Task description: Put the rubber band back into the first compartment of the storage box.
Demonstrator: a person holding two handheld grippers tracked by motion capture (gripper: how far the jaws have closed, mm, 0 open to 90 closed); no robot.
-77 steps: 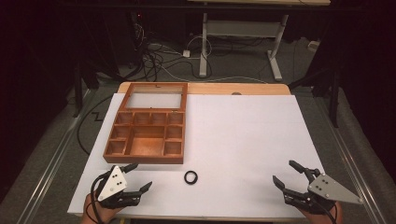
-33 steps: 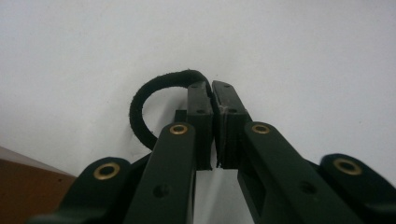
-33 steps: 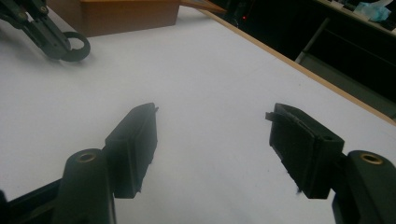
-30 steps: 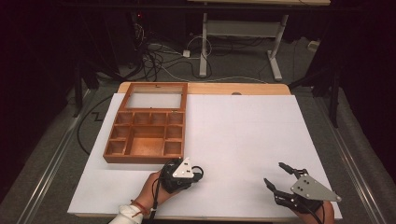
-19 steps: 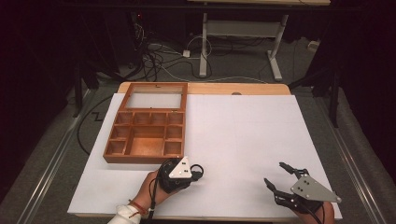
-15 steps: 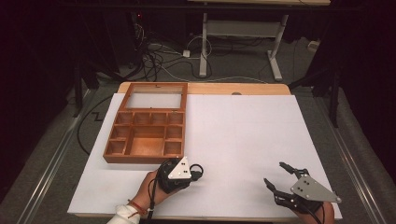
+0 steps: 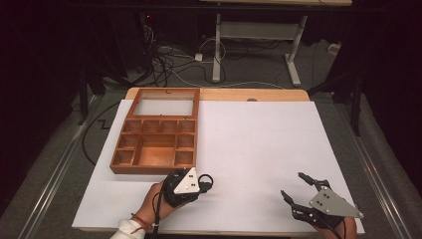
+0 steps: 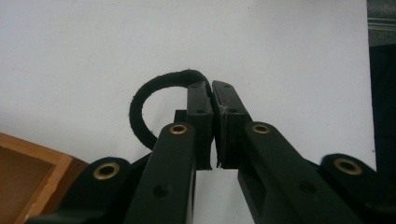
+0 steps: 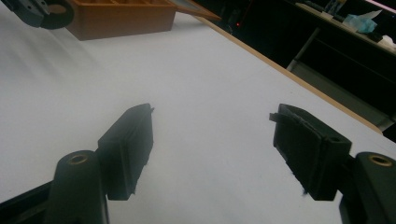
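High view: left gripper (image 7: 201, 182) is now sitting just below the brown wooden compartment tray (image 7: 157, 136), where the small black fabric ring (image 7: 206, 181) was lying free 2.6 s ago; it is barely moving over the last second. Right gripper (image 7: 297, 190) is idling near the edge of the white table sheet (image 7: 259, 139).

Left gripper view: jaws are clenching the ring's band, so the grasp looks made; lift probably next.

Right gripper view: jaws are gaping, empty. No readable writing anywhere.

Both black grippers, left gripper (image 7: 204, 181) and right gripper (image 7: 298, 186), carry grey triangular plates; brass rivets on the linkages, white cuff (image 7: 127, 230), red wristband (image 7: 139, 221).
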